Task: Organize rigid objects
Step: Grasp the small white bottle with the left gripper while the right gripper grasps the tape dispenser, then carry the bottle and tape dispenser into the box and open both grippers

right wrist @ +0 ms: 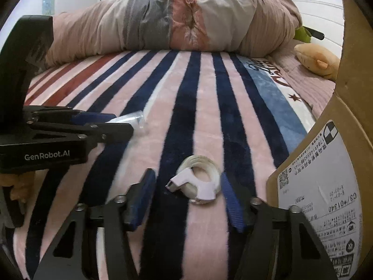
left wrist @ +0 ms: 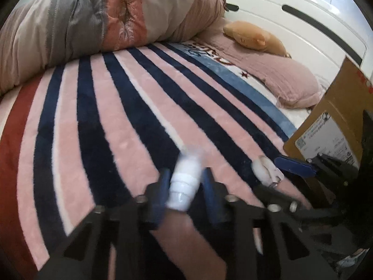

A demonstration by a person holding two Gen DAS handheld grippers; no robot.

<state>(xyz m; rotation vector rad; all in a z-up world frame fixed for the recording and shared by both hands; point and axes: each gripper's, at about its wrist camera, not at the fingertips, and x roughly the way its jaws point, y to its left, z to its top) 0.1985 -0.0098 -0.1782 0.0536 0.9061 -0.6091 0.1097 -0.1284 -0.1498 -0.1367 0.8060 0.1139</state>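
Bed w/ striped fleece blanket (right wrist: pixel 205 98), pink, navy & red stripes. Rolled duvet (right wrist: pixel 163 23) lies across far side. White headboard (left wrist: pixel 291 23) w/ dark slots at right, pink pillow (left wrist: pixel 286 79) & orange plush toy (left wrist: pixel 254 37) near it. White walls, soft daylight.

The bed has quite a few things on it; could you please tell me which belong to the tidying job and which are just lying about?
Part of the job:
- white bottle, shut in the left gripper
- coiled white cable, between the open right gripper fingers
- cardboard box

Just lying about:
- rolled duvet
- plush toy
- pink pillow
- striped blanket
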